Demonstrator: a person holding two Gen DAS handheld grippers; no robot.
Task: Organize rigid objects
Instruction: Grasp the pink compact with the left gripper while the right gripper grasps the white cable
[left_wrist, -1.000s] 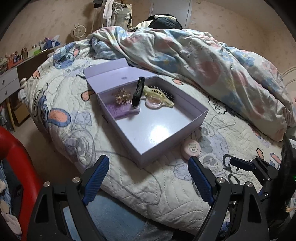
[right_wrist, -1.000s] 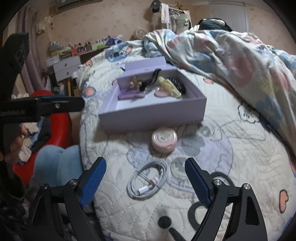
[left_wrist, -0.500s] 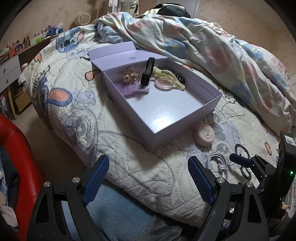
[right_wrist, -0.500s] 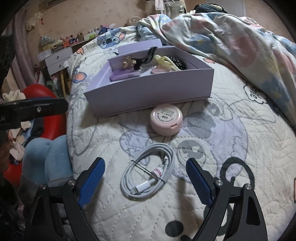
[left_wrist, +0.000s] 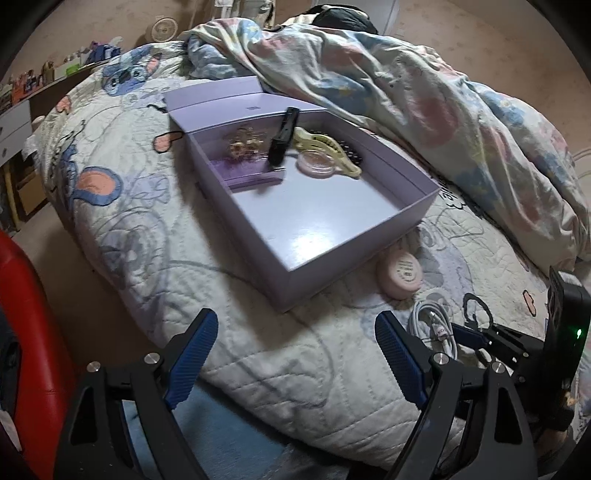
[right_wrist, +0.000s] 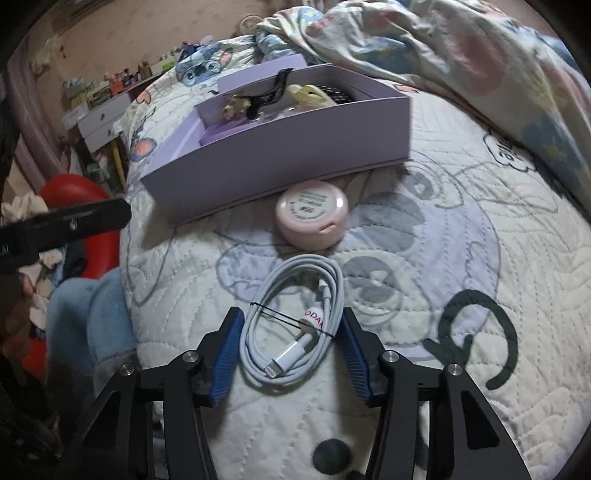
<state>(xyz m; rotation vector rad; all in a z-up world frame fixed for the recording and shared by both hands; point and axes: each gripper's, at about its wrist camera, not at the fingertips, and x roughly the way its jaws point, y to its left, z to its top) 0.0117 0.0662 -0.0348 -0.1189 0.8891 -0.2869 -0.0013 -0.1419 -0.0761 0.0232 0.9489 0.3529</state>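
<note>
A coiled white charging cable (right_wrist: 295, 321) lies on the quilt between the fingers of my right gripper (right_wrist: 291, 354); the jaws have narrowed around it and look to touch its sides. The cable also shows in the left wrist view (left_wrist: 436, 325). A round pink compact (right_wrist: 312, 214) lies just beyond it, against the open lilac box (right_wrist: 280, 155). The box (left_wrist: 413, 206) holds a black clip (left_wrist: 282, 136), a yellow hair claw (left_wrist: 328, 147), a gold ornament (left_wrist: 243, 144) and a small pink jar (left_wrist: 316, 162). My left gripper (left_wrist: 295, 350) is open and empty at the bed's near edge.
A rumpled floral duvet (left_wrist: 424, 92) is heaped behind and to the right of the box. A red object (left_wrist: 22, 314) stands at the left below the bed edge. Drawers and a cluttered shelf (right_wrist: 99, 114) line the far left wall.
My right gripper moved forward and down over the cable and its jaws narrowed around it. The left gripper shifted slightly and stayed open.
</note>
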